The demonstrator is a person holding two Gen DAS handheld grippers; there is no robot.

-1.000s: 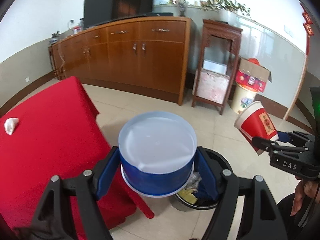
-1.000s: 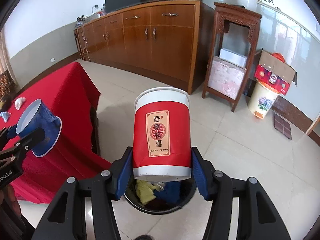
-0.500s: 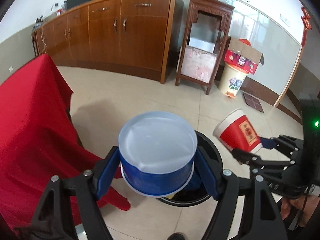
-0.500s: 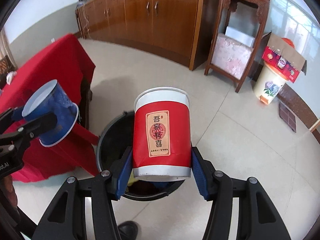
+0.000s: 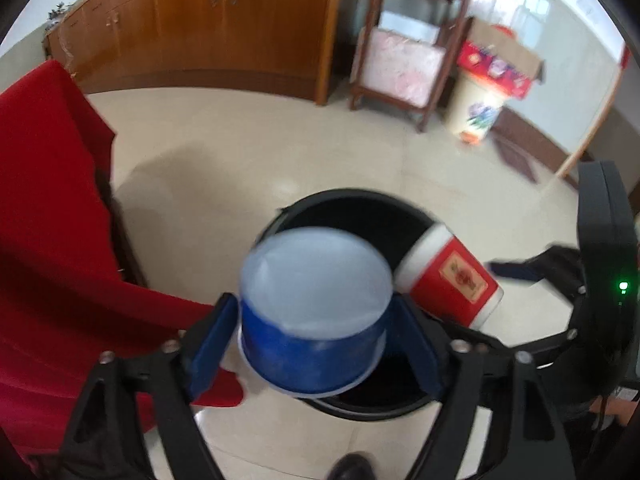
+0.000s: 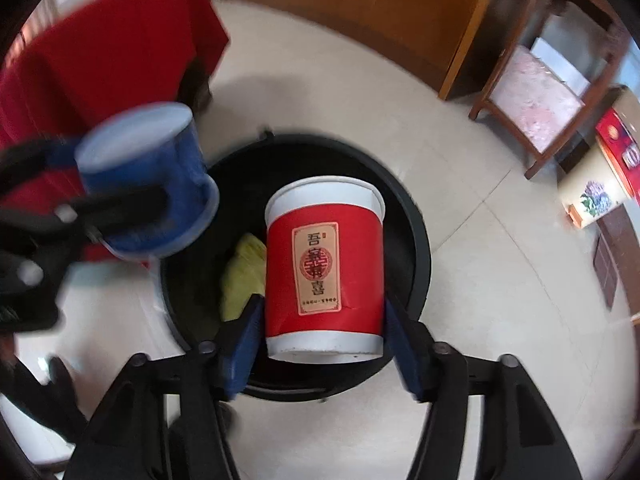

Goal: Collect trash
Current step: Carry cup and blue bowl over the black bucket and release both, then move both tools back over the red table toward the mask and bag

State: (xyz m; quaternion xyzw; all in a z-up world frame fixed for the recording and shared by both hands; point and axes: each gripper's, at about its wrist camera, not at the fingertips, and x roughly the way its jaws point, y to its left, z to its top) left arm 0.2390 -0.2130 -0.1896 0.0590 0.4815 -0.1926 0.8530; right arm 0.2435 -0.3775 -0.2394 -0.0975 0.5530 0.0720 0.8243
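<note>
Tongs of the left hand [image 5: 316, 344] show first in the left wrist view: their jaws are opening, and the blue cup [image 5: 314, 316] is between the blue pads, blurred, with a gap visible on both sides, so I judge it released and slipping out. It hangs over the near edge of the black trash bin [image 5: 348, 204] that stands on the floor. The red cup [image 5: 448, 276] is just beside it, tilted, touching or almost touching the blue one; I cannot tell which. The red cloth [image 5: 48, 216] of the counter hangs close at the left of the bin.

In the right wrist view the right tongs [image 6: 324, 336] are opening too. The red cup [image 6: 324, 264] stands between the pads, over the middle of the bin [image 6: 416, 240], with a narrow gap at each side, so it looks let go. Yellow trash [image 6: 242, 276] lies inside already. The blue cup [image 6: 148, 184] is over the left rim of the bin.

The risk, I think, is with the blue cup: being so near the rim, it may hit the edge or the red cup and bounce to the floor. A shoe [image 5: 352, 468] stands near the bin. The wooden cabinet [image 5: 240, 20] and a small stand [image 5: 404, 60] are well apart and block nothing.
</note>
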